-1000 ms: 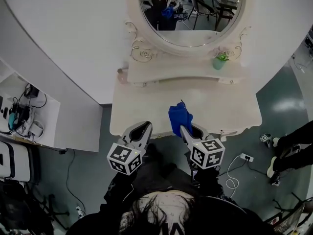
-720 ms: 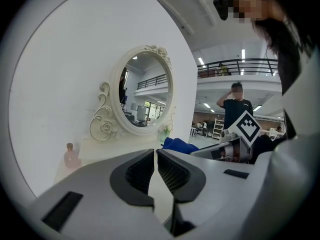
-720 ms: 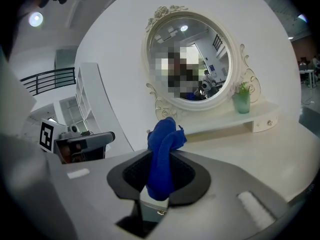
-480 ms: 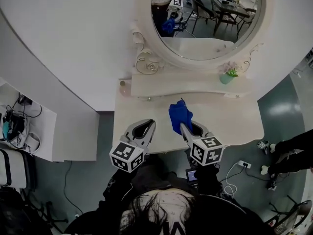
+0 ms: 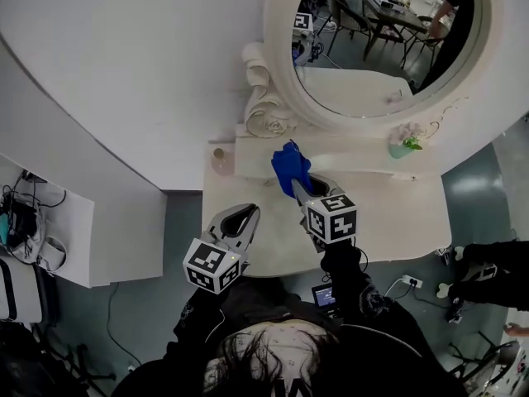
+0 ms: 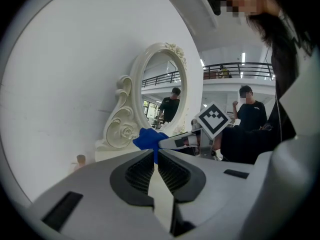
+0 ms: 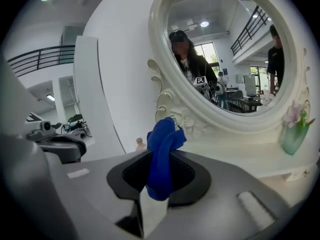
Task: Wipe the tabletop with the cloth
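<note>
One blue cloth (image 5: 288, 162) held at one white surface (image 5: 397, 217).
Of your two, the right gripper (image 5: 297, 186) clamps the cloth beside the single mirror (image 5: 372, 48); the left gripper (image 5: 241, 216) is closed, empty, near the front edge.

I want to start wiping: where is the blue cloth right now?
In the head view, the blue cloth sits pinched in the right claw, centre frame, over the back of the vanity tabletop, beside the scrolled base of the mirror.

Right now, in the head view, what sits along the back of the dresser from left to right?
Bottle → cloth → vase
</note>
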The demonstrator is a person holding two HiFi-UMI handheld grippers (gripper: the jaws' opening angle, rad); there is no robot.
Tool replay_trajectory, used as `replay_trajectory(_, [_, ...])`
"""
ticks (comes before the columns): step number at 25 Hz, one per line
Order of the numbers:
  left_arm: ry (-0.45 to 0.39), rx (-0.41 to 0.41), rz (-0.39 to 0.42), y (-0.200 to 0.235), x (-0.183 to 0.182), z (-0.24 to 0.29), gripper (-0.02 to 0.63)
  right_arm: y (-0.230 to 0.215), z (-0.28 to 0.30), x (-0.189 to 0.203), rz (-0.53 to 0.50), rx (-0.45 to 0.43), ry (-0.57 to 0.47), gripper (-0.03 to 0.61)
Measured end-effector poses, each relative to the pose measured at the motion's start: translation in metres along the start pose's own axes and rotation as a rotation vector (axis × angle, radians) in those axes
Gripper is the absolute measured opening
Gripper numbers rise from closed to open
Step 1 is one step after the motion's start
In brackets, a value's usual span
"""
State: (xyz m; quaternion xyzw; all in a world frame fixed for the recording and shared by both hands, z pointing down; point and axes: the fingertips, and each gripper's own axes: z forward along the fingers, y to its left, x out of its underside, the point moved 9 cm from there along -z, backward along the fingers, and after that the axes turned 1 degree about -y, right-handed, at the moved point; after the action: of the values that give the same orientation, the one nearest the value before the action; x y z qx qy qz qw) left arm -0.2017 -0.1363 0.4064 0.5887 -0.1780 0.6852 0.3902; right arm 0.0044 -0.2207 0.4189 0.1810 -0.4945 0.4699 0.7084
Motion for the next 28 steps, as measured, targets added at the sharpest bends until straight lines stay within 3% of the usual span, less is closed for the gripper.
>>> replay_trajectory(10, [0.027, -0.006, -0.016, 0.045, 0.003, -0.008, 0.003, 0.045, 0.121, 0.002, -0.233, -0.049, 0.175, 0.084])
replay_trajectory(14, [0.026, -0.005, -0.033, 0.059, 0.006, -0.012, 0.003, 0.05, 0.147, 0.015, -0.324, -0.019, 0.253, 0.084])
replay_trajectory(23, [0.033, -0.004, -0.072, 0.075, 0.012, -0.001, 0.003, 0.025, 0.145, 0.017, -0.371, 0.049, 0.257, 0.084])
replay_trajectory(28, [0.037, 0.012, -0.072, 0.062, 0.01, 0.015, 0.003, -0.009, 0.13, 0.018, -0.337, 0.091, 0.252, 0.084])
